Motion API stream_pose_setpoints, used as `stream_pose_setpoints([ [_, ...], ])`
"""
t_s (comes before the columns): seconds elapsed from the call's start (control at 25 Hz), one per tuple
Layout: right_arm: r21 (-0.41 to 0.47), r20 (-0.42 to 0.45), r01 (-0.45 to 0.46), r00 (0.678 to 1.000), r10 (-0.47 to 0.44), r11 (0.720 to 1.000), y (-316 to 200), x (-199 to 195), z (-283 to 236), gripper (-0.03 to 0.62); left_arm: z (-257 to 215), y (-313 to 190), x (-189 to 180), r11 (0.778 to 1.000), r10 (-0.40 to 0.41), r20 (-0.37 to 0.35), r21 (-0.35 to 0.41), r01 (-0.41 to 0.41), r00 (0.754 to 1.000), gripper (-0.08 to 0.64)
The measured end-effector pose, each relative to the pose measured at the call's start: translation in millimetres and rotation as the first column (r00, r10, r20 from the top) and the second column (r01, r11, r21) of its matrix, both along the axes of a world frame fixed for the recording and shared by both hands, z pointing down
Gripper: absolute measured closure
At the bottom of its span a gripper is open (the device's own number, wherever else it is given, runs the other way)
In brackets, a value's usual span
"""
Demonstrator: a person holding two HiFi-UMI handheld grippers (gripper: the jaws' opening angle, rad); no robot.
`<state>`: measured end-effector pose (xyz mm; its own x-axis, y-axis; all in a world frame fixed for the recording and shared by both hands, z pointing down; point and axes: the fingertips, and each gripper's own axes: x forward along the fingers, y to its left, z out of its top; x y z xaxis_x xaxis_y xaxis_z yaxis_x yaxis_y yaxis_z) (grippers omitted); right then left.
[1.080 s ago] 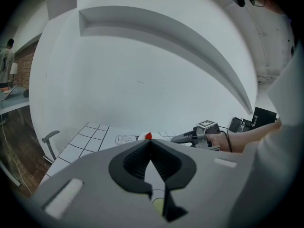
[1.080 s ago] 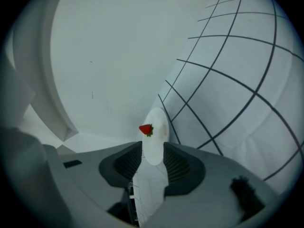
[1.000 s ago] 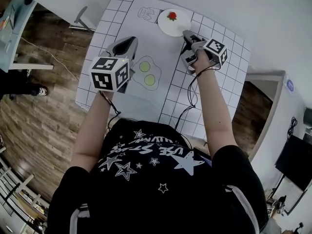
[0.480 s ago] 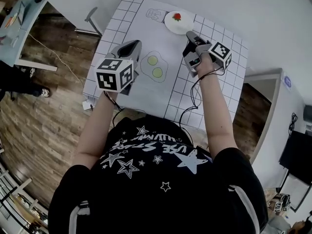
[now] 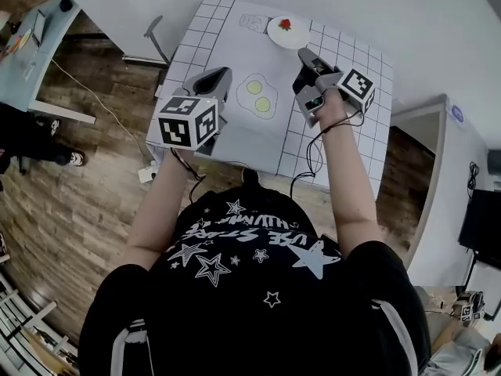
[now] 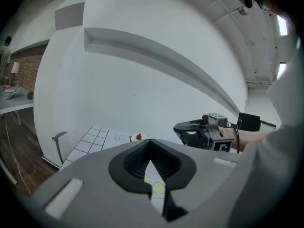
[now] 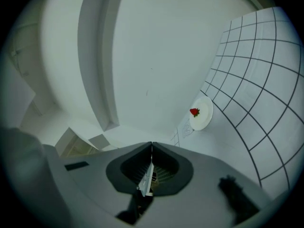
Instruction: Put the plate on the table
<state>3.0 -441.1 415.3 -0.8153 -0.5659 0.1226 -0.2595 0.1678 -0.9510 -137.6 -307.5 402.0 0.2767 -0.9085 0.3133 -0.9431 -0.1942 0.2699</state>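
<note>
A white plate (image 5: 285, 31) with a red strawberry (image 5: 285, 24) on it lies flat at the far edge of the white gridded table (image 5: 358, 61). The right gripper view shows the plate (image 7: 204, 114) well ahead of the jaws, and nothing touches it. My right gripper (image 5: 301, 53) hovers short of the plate, shut with nothing between its jaws (image 7: 152, 144). To the left, my left gripper (image 5: 219, 74) hangs over the table's near left part, and its jaws (image 6: 150, 141) meet on nothing. The left gripper view also catches the right gripper (image 6: 179, 127) from the side.
Printed on the table sheet are a fried-egg drawing (image 5: 262, 99) and a jar outline (image 5: 252, 22). A grey chair (image 5: 153, 31) stands left of the table by the white wall. Wooden floor (image 5: 94, 155) lies to the left, with another table (image 5: 31, 34) at the far left.
The right gripper has drawn back from the plate's rim, and the plate stays on the table. Both grippers and the head have pulled away, so the table looks smaller.
</note>
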Motion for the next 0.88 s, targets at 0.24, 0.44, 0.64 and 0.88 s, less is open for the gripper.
stream_pose_setpoints([
  [0.24,0.061,0.005,-0.016,1.000,0.016,0.998,36.5,6.0,-19.5,0.578,-1.8,28.0,11.6,0.999,0.043,-0.029,0.023,-0.042,0.999,0.551],
  [0.44,0.102,-0.008,-0.028,1.000,0.029,0.994,74.2,9.8,-20.6,0.578,1.0,59.5,18.7,0.996,0.091,-0.054,0.028,-0.090,0.994,0.551],
  [0.64,0.123,-0.025,-0.048,0.998,0.052,0.991,113.3,15.4,-25.7,0.578,8.2,86.0,23.1,0.992,0.127,-0.081,0.014,-0.126,0.989,0.551],
  [0.88,0.136,-0.048,-0.073,0.996,0.080,0.988,169.1,26.5,-23.8,0.578,5.5,125.9,31.2,0.982,0.186,-0.079,0.023,-0.185,0.979,0.551],
])
